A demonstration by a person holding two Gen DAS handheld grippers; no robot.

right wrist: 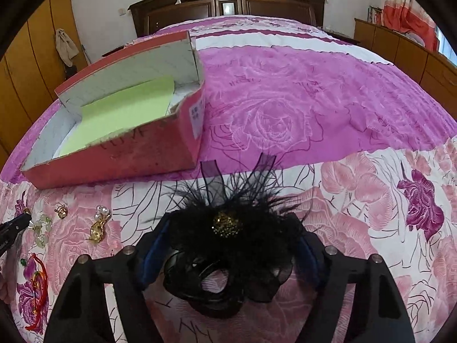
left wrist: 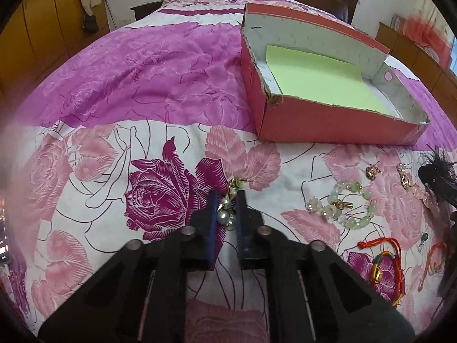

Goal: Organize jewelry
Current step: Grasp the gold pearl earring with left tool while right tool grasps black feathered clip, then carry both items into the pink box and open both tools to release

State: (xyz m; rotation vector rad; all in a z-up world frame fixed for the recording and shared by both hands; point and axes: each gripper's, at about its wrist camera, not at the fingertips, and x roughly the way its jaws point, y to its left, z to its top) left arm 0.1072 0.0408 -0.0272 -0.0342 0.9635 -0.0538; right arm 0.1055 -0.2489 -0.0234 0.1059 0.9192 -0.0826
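Transfer of jewelry from the bed [left wrist: 171, 65] into the red box [left wrist: 328, 127] is appearing to be the step in hand. Left tongs [left wrist: 227, 200] are pinching a pearl-and-gold earring [left wrist: 227, 214] between the blue pads, just above the floral bedspread and short of the box. Right tongs [right wrist: 234, 237] are standing wide around a black feather hairpiece [right wrist: 228, 245]; whether the pads are pressing it or merely flanking it cannot be told. The box is lying ahead of both, holding only a green paper liner [left wrist: 322, 80], so the sorting is judged to be at an early stage. Still lying loose on the bed are a green bead bracelet [left wrist: 341, 205], two gold earrings [left wrist: 372, 171], and red cord bracelets [left wrist: 385, 265]. The next move is calling for carrying the earring forward over the near wall and releasing it onto the liner, keeping the grip firm, since the piece is small and dangling.
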